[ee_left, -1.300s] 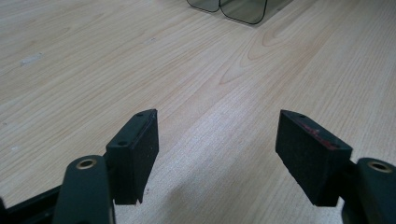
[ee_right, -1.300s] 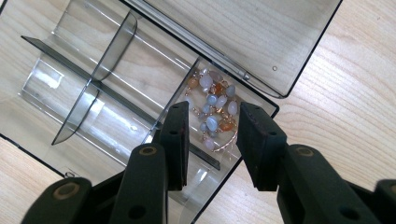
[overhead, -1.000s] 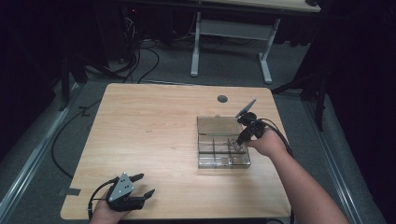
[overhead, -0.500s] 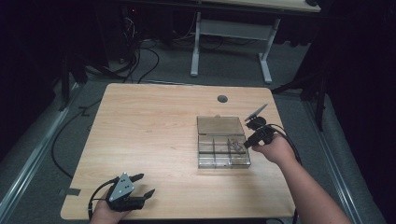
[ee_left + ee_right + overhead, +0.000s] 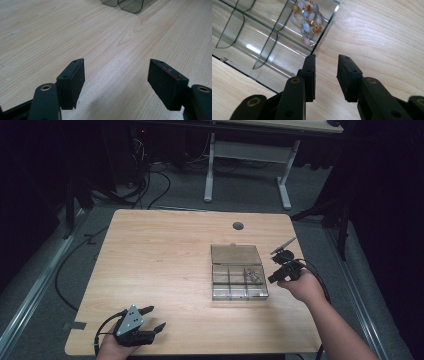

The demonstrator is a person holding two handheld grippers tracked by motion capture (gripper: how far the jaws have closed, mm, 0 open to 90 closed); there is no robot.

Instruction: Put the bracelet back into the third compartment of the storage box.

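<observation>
A: Right claw (image 5: 276,276) sits right of centre in the high view, just off the right edge of the clear plastic compartment box (image 5: 239,279) with its lid folded back. Jaws a little apart, nothing between them.

B: And the beaded bracelet of pale grey and orange stones (image 5: 307,21) lies inside a corner compartment, top of the right gripper view.

A: In the high view it's a small glint in the upper right cell (image 5: 253,275). So I'd say the placing is done.

B: Agreed. What's left, I reckon, is shutting the lid (image 5: 236,254).

A: Left claw (image 5: 151,317) rests at the lower left, on the pale wooden surface (image 5: 160,255), jaws spread wide, empty, well apart from the box.

B: Its own view shows bare wood between the pads (image 5: 75,81).
</observation>
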